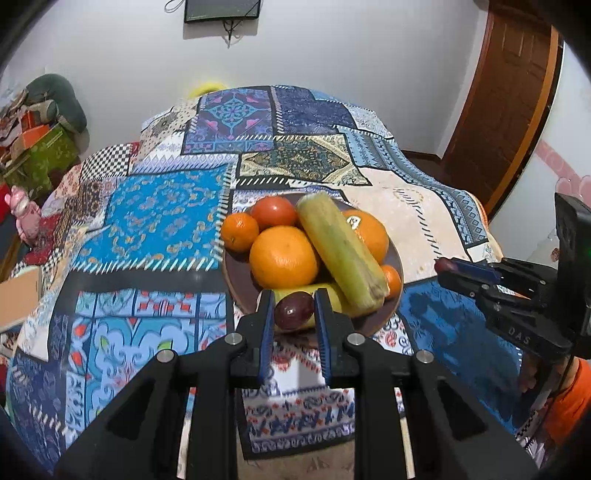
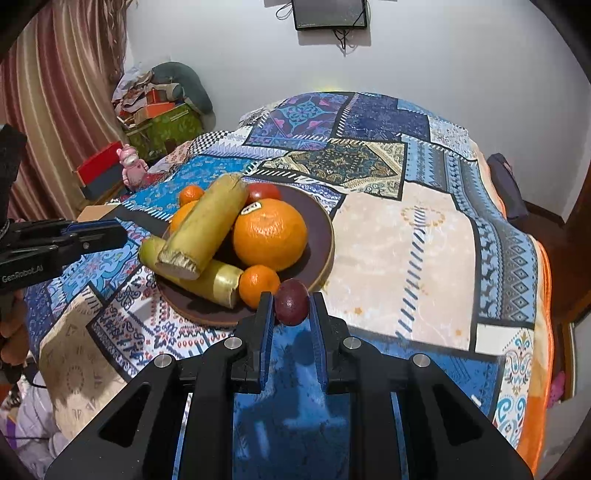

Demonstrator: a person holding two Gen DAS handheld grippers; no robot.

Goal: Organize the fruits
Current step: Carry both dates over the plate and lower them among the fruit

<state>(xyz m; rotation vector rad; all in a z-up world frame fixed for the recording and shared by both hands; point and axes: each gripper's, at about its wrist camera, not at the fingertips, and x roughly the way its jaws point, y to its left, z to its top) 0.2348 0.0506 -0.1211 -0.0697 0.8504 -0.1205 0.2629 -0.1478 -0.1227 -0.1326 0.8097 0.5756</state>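
A brown plate (image 1: 240, 288) (image 2: 317, 236) on a patchwork blanket holds oranges (image 1: 283, 257) (image 2: 269, 234), a tomato (image 1: 275, 212), small tangerines (image 1: 239, 232) (image 2: 258, 284) and two yellow-green cane pieces (image 1: 340, 251) (image 2: 207, 225). My left gripper (image 1: 294, 309) is shut on a dark purple passion fruit (image 1: 294, 310) at the plate's near edge. My right gripper (image 2: 291, 302) is shut on another purple passion fruit (image 2: 291, 302) at the plate's near right rim. The right gripper shows in the left wrist view (image 1: 447, 266), the left gripper in the right wrist view (image 2: 118, 232).
The blanket (image 1: 155, 206) (image 2: 406, 236) covers a bed. Boxes and clutter (image 1: 40, 147) (image 2: 159, 114) and a pink toy (image 2: 131, 166) lie at the far left. A wooden door (image 1: 509, 96) stands at the right. A screen (image 2: 330, 14) hangs on the wall.
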